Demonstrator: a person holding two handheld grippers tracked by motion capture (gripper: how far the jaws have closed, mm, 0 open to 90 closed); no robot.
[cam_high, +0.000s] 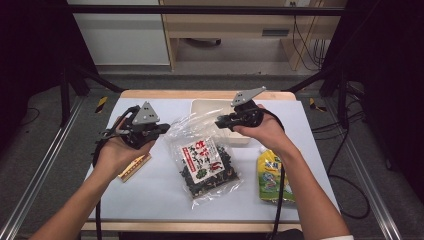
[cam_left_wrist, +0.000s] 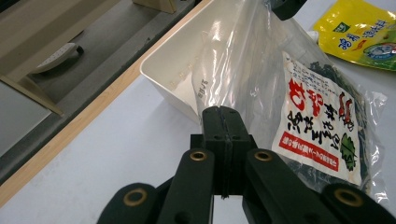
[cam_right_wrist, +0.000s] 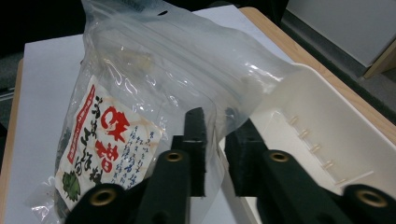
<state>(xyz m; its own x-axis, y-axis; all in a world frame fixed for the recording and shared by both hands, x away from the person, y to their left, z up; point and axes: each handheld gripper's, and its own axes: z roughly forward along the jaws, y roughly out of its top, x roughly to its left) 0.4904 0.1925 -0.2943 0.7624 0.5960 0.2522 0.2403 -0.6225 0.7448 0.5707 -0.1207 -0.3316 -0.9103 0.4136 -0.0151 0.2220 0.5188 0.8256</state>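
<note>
White table (cam_high: 150, 200), wood-edged. On it, cream tray (cam_high: 210, 106), inside hidden by clear bag (cam_high: 207, 160) of dark dried leaves, bag's top leaning over tray rim. Yellow pouch (cam_high: 272, 175) flat just right of the bag. Left gripper (cam_left_wrist: 223, 122) clamped on bag's edge. Right gripper (cam_right_wrist: 215, 140) narrow, film between jaws.

table (cam_high: 150, 200): white top | bag (cam_high: 207, 167) between grippers | tray (cam_high: 207, 107) beyond | pouch (cam_high: 272, 175) under right forearm | wood block (cam_high: 134, 167) under left hand
</note>
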